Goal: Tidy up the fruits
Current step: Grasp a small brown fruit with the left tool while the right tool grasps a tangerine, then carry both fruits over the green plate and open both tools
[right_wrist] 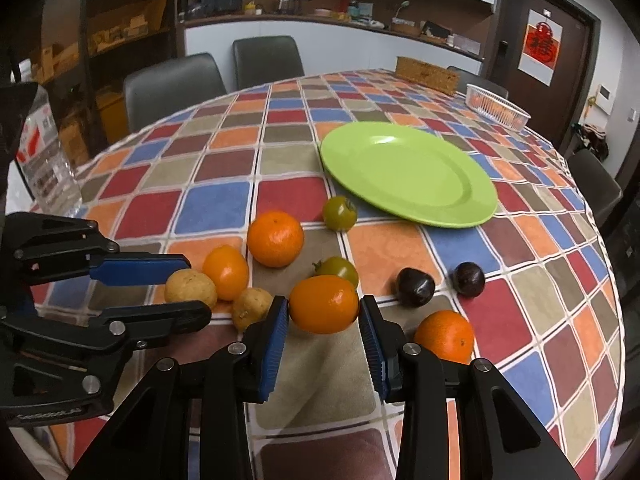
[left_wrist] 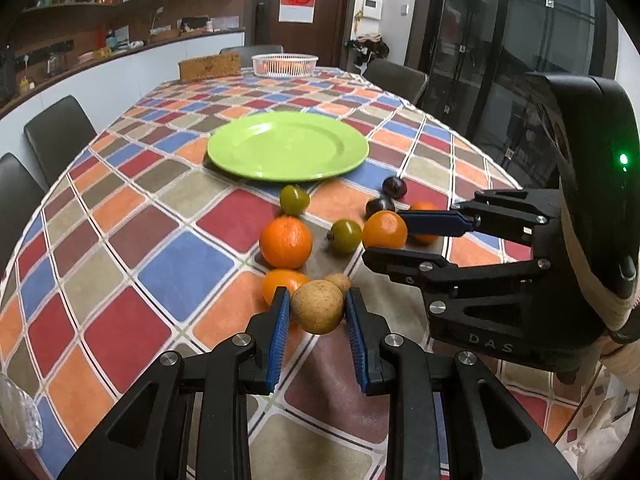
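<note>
My left gripper (left_wrist: 318, 308) is shut on a tan round fruit (left_wrist: 318, 307), also seen in the right wrist view (right_wrist: 191, 282). My right gripper (right_wrist: 323, 310) is shut on an orange (right_wrist: 324, 304), which also shows in the left wrist view (left_wrist: 384, 229). An empty green plate (left_wrist: 288, 146) lies beyond the fruit. Loose on the cloth are a larger orange (left_wrist: 285, 242), a small orange fruit (left_wrist: 280, 282), a second tan fruit (right_wrist: 251, 306), two green tomatoes (left_wrist: 294, 199) (left_wrist: 345, 235), two dark plums (right_wrist: 415, 286) (right_wrist: 469, 279) and another orange (right_wrist: 445, 335).
A checkered tablecloth (left_wrist: 180, 264) covers the table. A white basket (left_wrist: 285, 64) and a woven box (left_wrist: 210, 66) stand at the far end. A clear plastic bottle (right_wrist: 44, 152) stands at the left edge. Dark chairs (left_wrist: 60, 132) surround the table.
</note>
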`<action>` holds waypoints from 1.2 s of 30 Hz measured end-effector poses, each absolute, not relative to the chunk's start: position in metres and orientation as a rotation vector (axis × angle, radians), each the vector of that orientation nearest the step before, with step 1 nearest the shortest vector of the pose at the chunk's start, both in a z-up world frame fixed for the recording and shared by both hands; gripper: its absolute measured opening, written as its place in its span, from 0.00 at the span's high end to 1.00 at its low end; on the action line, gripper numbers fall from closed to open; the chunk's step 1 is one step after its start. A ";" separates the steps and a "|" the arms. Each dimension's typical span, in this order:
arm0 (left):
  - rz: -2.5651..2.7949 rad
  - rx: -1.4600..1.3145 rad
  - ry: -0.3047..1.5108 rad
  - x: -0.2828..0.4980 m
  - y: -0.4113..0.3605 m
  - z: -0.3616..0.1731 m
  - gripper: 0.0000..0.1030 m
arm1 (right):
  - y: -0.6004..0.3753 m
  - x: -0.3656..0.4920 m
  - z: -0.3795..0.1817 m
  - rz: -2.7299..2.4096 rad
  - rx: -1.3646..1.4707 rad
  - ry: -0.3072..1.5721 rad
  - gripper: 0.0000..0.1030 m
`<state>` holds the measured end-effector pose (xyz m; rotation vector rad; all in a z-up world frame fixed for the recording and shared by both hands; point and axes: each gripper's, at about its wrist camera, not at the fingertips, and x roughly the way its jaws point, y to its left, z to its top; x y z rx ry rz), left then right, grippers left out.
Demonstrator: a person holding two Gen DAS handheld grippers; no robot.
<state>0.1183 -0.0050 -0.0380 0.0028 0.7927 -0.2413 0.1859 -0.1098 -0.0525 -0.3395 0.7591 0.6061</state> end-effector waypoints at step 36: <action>-0.286 -0.087 0.839 0.278 0.014 0.001 0.73 | -0.115 0.305 0.001 0.473 -0.231 0.773 0.64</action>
